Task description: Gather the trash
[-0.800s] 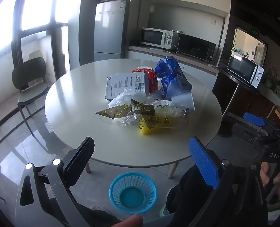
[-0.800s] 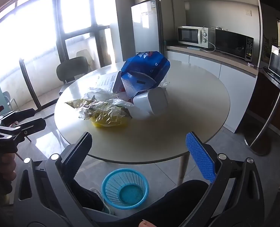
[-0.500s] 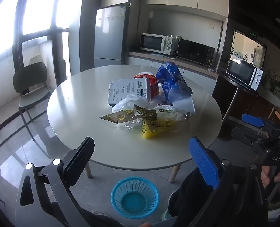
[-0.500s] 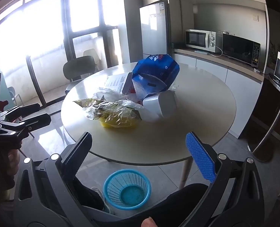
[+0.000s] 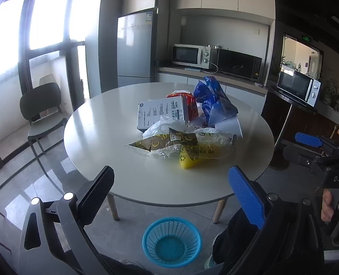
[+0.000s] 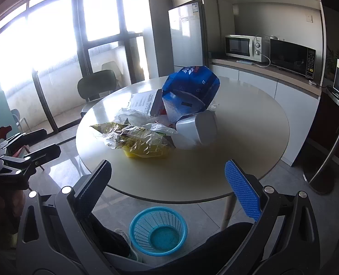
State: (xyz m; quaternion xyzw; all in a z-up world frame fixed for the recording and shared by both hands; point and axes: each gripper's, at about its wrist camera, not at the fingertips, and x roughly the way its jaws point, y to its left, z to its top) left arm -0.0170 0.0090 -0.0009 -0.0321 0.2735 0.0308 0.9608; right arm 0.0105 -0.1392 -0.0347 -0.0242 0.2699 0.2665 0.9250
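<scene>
A pile of trash lies on the round white table (image 5: 100, 142): a clear and yellow snack wrapper (image 5: 185, 146), a white printed box (image 5: 161, 113), a red packet (image 5: 192, 105), a blue bag (image 5: 215, 103) and a white cup (image 6: 196, 128). The wrapper (image 6: 137, 139) and blue bag (image 6: 190, 91) also show in the right wrist view. A blue mesh basket (image 5: 172, 241) stands empty on the floor under the near table edge. My left gripper (image 5: 171, 197) is open and empty, short of the table. My right gripper (image 6: 169, 190) is open and empty, also short of the table.
A dark chair (image 5: 41, 112) stands left of the table. A fridge (image 5: 135, 48) and microwaves (image 5: 192, 56) line the back counter. The person's dark-clad legs (image 5: 235, 236) sit beside the basket (image 6: 158, 230). Glossy tiled floor (image 5: 16, 178) surrounds the table.
Both grippers have risen and tilted upward a little, so the table and trash sit lower in view. Both stay open and empty. The trash has not moved.
</scene>
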